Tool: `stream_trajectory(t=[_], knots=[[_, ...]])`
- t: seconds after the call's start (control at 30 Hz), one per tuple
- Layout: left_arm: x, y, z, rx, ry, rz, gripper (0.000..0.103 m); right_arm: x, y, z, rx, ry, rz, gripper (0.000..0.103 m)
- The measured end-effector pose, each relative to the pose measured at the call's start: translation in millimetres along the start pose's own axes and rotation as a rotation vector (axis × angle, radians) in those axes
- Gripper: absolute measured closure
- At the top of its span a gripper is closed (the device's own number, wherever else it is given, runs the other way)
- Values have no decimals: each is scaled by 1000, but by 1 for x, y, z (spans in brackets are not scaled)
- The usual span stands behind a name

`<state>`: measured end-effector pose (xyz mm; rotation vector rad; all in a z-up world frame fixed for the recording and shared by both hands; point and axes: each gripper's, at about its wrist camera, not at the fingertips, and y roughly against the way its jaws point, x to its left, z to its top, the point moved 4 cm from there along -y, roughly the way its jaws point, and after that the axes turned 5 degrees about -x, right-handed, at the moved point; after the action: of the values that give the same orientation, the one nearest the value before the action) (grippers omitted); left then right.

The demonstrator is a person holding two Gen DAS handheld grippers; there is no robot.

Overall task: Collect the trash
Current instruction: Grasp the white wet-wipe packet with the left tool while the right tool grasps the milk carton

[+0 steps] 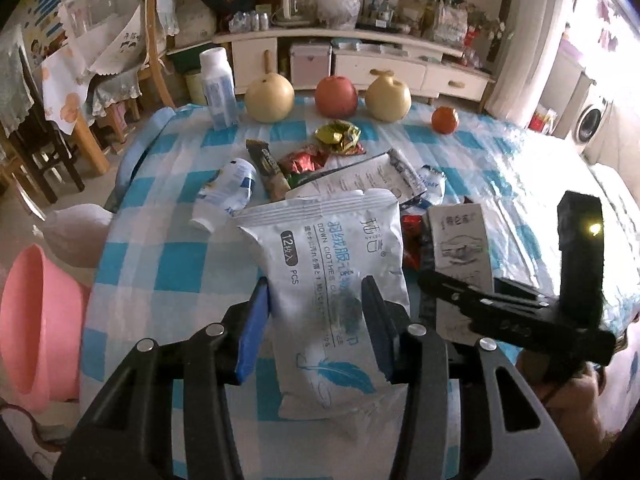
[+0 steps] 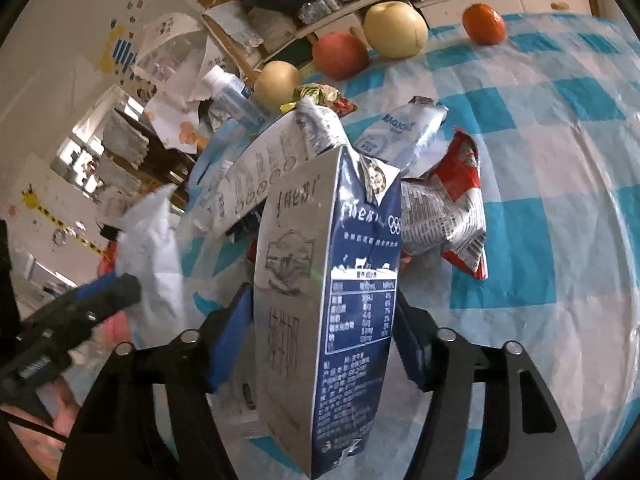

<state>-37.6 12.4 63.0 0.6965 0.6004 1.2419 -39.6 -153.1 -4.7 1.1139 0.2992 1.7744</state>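
My left gripper (image 1: 316, 284) is shut on a white wipes pouch (image 1: 332, 248) with a blue feather print, its blue pads pressing both sides. My right gripper (image 2: 322, 296) is shut on a blue and white milk carton (image 2: 328, 264), held upright over the checked tablecloth (image 2: 560, 184). In the left wrist view the same carton (image 1: 460, 240) stands just right of the pouch. More trash lies behind: a crushed white bottle (image 1: 228, 192), a gold-green wrapper (image 1: 340, 136), a red wrapper (image 1: 304, 160), a flat white pouch (image 1: 372, 176) and a red snack bag (image 2: 460, 200).
Two pears (image 1: 269, 96) (image 1: 389, 96), an apple (image 1: 335, 96) and an orange (image 1: 445, 119) line the table's far edge, with an upright white bottle (image 1: 218, 88) at their left. A pink basin (image 1: 36, 328) and a white bag (image 1: 76, 232) sit off the table's left side.
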Motion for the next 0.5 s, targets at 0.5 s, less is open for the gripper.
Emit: stream_trajectory(t=[0.5], knots=[[41, 18, 1, -140, 146, -116, 56, 12, -7, -3, 8, 64, -34, 41]])
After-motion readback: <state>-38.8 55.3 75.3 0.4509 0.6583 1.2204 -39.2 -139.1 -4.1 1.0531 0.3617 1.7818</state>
